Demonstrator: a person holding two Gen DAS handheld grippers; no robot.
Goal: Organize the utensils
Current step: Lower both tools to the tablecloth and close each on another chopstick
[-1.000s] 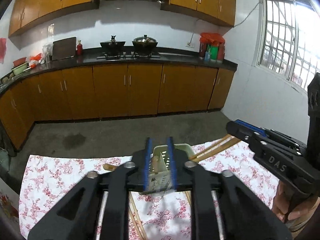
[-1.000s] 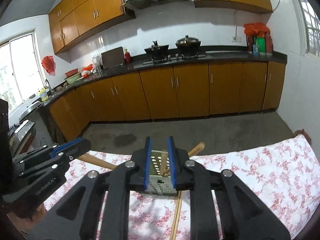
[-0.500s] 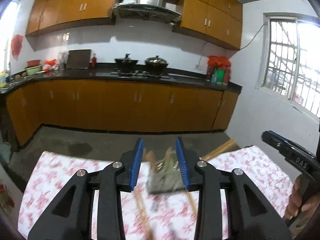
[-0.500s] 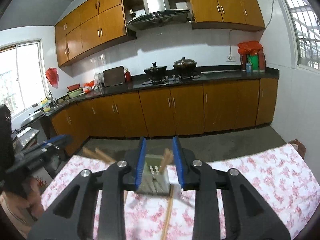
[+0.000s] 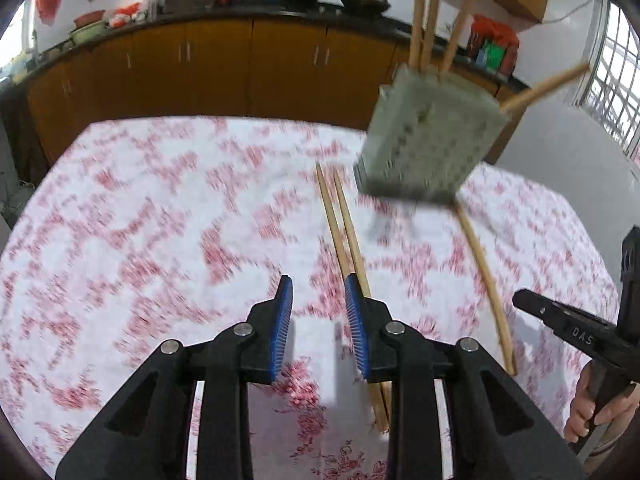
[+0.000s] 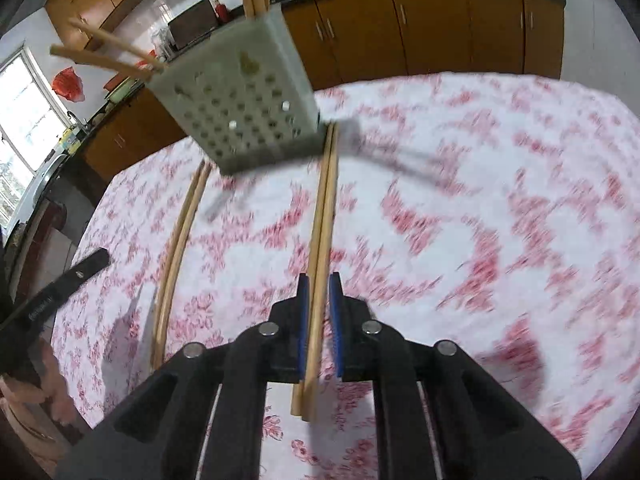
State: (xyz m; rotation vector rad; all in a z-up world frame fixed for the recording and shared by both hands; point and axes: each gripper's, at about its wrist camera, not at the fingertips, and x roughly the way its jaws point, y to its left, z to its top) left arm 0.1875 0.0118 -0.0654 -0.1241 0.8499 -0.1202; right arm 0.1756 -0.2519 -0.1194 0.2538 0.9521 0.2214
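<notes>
A pale perforated utensil holder (image 5: 424, 148) (image 6: 240, 108) stands on the floral tablecloth with several wooden chopsticks sticking out of its top. One chopstick pair (image 5: 340, 224) lies in front of it. My left gripper (image 5: 318, 280) hovers low over the cloth, its jaws closing with nothing between them; that pair passes under its right-hand finger. A second chopstick pair (image 6: 322, 220) runs from the holder's foot back between my right gripper's (image 6: 319, 280) blue pads, which are shut on it. The left-hand pair (image 6: 176, 256) shows beside the left gripper's finger (image 6: 80, 272).
The floral tablecloth (image 5: 160, 220) covers the whole table, and its far edge lies just behind the holder. Brown kitchen cabinets (image 5: 220, 72) and a dark counter with pots stand beyond. A hand (image 5: 592, 412) holds the right gripper's handle at the lower right.
Both grippers have dropped and tipped down towards the cloth, so the holder now sits high in both views. The right jaws have narrowed onto a lying chopstick pair.
</notes>
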